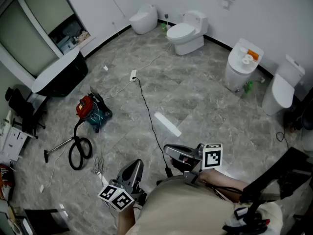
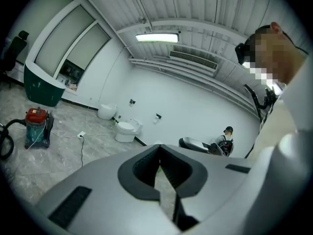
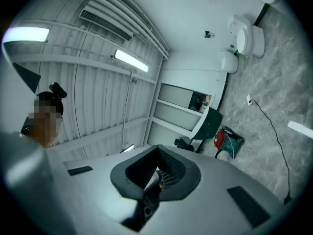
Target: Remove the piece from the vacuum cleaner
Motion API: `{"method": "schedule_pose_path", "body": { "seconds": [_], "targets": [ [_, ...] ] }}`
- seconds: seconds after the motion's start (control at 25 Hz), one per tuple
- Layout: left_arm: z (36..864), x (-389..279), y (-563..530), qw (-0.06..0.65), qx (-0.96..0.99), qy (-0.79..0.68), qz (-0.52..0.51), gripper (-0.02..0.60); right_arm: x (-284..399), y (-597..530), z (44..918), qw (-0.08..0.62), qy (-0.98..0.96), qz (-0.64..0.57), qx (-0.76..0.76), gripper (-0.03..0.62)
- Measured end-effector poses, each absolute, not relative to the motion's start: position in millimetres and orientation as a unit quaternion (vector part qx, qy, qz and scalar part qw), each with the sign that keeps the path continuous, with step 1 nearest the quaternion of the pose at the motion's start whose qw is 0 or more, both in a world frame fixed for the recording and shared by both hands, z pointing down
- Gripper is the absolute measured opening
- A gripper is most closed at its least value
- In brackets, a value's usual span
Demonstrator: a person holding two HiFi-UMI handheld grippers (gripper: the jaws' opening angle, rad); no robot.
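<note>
Sitting on the floor at the left of the head view, the vacuum cleaner (image 1: 90, 110) is lying well apart from both grippers, with its black hose (image 1: 78, 153) looping below it and a thin wand (image 1: 58, 147) trailing toward the lower left. The left gripper (image 1: 137, 163) and the right gripper (image 1: 167, 150) are hanging at the bottom centre, close to the person's body. Both are keeping their fingers pressed together with nothing between them, and neither is touching any part of the machine.

The red and teal body is looking like hard plastic and is probably the heaviest part, so it is likely to stay put under a light pull. The hose is appearing soft and springy; it is probably going to bend and not carry force. The wand is seeming stiff, light and smooth, so fingers may be slipping along it.

Which piece is meant is not showing. Whichever it is, the better hold is probably sitting on a rigid collar right beside a joint, with the other gripper bracing the part next to it. From here those joints are looking too small to make out.
</note>
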State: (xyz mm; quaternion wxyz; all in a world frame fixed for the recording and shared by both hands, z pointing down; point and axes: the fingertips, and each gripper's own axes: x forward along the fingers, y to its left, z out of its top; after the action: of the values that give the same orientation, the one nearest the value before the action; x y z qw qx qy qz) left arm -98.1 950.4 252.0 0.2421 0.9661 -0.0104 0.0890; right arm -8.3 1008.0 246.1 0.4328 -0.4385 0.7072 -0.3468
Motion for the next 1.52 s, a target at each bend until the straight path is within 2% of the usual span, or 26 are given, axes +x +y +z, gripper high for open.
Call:
{"method": "schedule_pose_path", "body": {
  "seconds": [0.4,0.68,1.04,1.24,1.36,1.52],
  "targets": [
    [268,-76,986,0.253,0.961,-0.057,0.100,0.003,11,1030,258,0.403,0.725,-0.387,-0.403,0.002],
    [269,-82,977,0.254,0.957,-0.082,0.112,0.003,10,1017,266,0.424,0.708,-0.424,-0.374,0.002],
    [278,-97,903,0.264,0.958,-0.069,0.093,0.002,-9,953,271,0.398,0.712,-0.432,-0.386,0.002],
    [244,-111,858,0.257,0.962,-0.032,0.089,0.003,-32,917,230,0.404,0.706,-0.419,-0.404,0.002],
    [228,-131,828,0.245,0.966,-0.035,0.072,0.002,-52,891,211,0.398,0.717,-0.418,-0.392,0.002],
    [250,-163,766,0.243,0.963,-0.080,0.089,0.002,-72,841,221,0.401,0.727,-0.422,-0.365,0.002]
  ]
}}
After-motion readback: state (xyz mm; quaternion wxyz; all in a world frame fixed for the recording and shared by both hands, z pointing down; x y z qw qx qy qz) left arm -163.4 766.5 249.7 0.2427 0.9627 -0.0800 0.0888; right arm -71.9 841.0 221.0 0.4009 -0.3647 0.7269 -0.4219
